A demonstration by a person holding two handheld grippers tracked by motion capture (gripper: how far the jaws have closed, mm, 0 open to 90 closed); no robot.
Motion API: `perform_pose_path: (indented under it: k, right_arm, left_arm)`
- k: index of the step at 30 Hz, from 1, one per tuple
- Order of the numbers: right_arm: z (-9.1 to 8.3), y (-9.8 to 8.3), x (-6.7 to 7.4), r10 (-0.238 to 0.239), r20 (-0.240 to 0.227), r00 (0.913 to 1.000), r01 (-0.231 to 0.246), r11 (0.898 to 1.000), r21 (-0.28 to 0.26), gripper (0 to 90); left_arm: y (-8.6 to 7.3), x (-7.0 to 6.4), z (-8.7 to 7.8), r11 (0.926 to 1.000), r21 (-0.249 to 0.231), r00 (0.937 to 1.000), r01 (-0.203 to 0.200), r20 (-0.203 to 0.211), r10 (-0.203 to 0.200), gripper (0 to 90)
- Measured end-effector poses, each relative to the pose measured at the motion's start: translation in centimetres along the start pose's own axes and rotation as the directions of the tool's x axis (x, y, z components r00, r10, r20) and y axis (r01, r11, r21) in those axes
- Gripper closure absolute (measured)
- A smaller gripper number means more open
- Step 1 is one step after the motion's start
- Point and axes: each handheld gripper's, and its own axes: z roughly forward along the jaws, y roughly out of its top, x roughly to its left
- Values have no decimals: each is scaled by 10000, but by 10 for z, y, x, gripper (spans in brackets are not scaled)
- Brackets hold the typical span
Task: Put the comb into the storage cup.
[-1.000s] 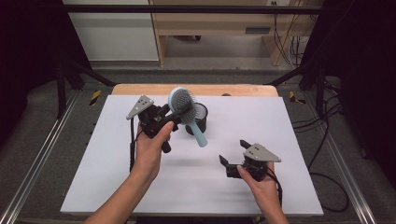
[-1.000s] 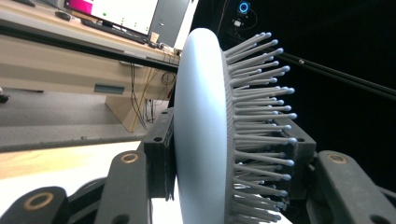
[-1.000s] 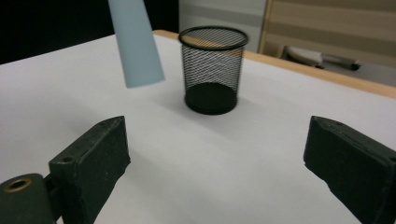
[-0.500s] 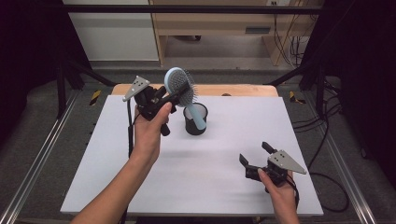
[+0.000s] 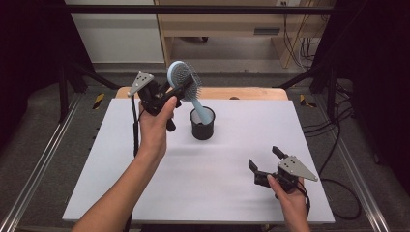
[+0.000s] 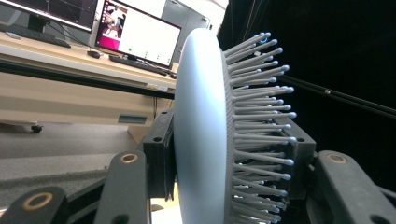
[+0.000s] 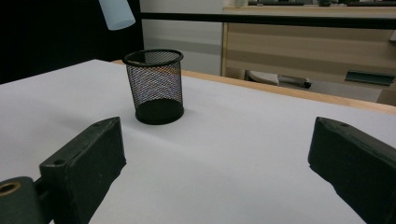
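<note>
The left gripper (image 5: 170, 94) had its fingers (image 6: 159, 154) clamped on the head of the blue hairbrush (image 5: 186, 83), whose long axis slanted down and away from them so the handle tip hung just above the mouth of the black mesh cup (image 5: 202, 125). The right gripper (image 5: 265, 164) sat well apart, low over the counter (image 5: 241, 203), fingers spread and empty, so the left hand was far nearer the cup

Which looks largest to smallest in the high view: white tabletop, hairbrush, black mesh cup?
1. White tabletop, by far the largest.
2. Hairbrush, held raised in the left gripper; being lifted towards the camera may enlarge it a little.
3. Black mesh cup, shorter than the brush is long.
</note>
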Motion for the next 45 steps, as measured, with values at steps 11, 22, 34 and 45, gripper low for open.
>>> perform_pose_path:
  k: [11, 22, 34, 45]
  right_arm:
    - [-1, 0, -1, 141, 46, 9999, -141, 9999, -59, 36]
    - [1, 0, 1, 151, 111, 9998, -149, 9998, -132, 35]
    - [0, 0, 0, 190, -39, 9998, -190, 9998, 70, 35]
    - [-2, 0, -1, 198, -71, 9998, -197, 9997, 124, 36]
  left_arm:
    - [2, 2, 4, 10000, -93, 9996, 2, -278, -4, 493]
    - [6, -2, 12, 9996, -151, 9972, -249, -710, 238, 493]
    - [-1, 3, 20, 9991, -103, 9938, -401, -1040, 388, 492]
    - [-7, 10, 23, 9990, 22, 9921, -440, -1171, 440, 492]
